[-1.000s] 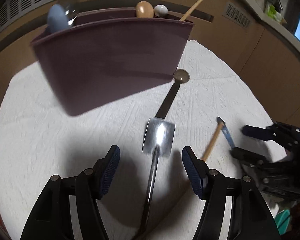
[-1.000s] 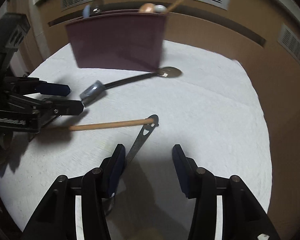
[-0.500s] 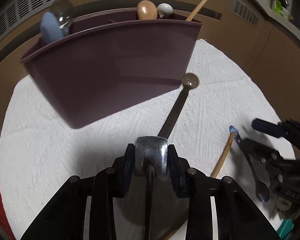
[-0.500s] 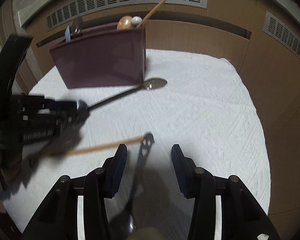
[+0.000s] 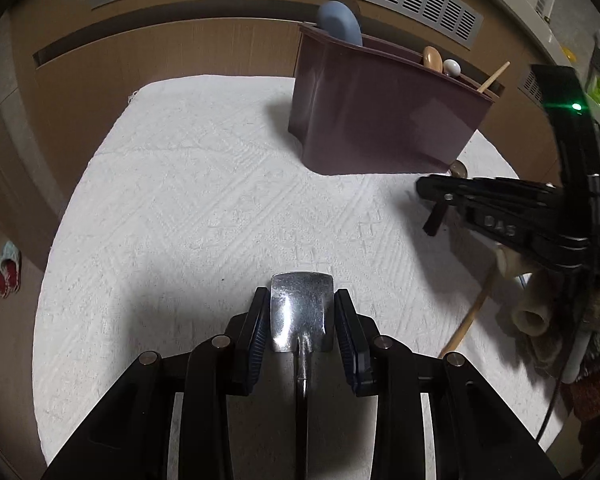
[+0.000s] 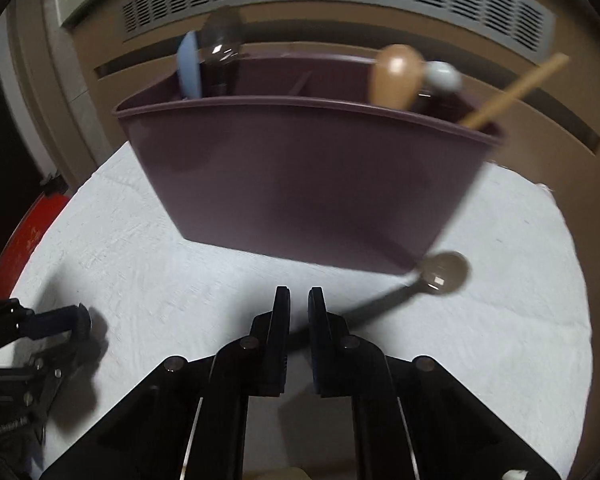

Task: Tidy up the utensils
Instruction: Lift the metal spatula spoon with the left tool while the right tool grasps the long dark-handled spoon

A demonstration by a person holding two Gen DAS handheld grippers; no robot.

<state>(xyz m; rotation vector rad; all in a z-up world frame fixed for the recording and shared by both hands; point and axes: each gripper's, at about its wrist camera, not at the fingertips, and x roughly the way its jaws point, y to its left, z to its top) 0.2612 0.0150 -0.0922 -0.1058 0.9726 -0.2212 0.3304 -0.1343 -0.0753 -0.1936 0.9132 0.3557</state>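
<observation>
While the left tool (image 5: pixel 302 326) clamped the steel spatula (image 5: pixel 302 312) above the near bench (image 5: pixel 180 200), the right tool (image 6: pixel 299 312) had just closed, seemingly empty. Swinging toward the far-right maroon caddy (image 5: pixel 380 120), its long handle could clip the rim.

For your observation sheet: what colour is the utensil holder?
Dark plum purple utensil holder; clearest in the right wrist view.

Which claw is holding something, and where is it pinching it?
The left gripper pinches the flat square head of a metal spatula by its two side edges. The right gripper has just closed, but whether it pinches anything cannot be told.
</observation>
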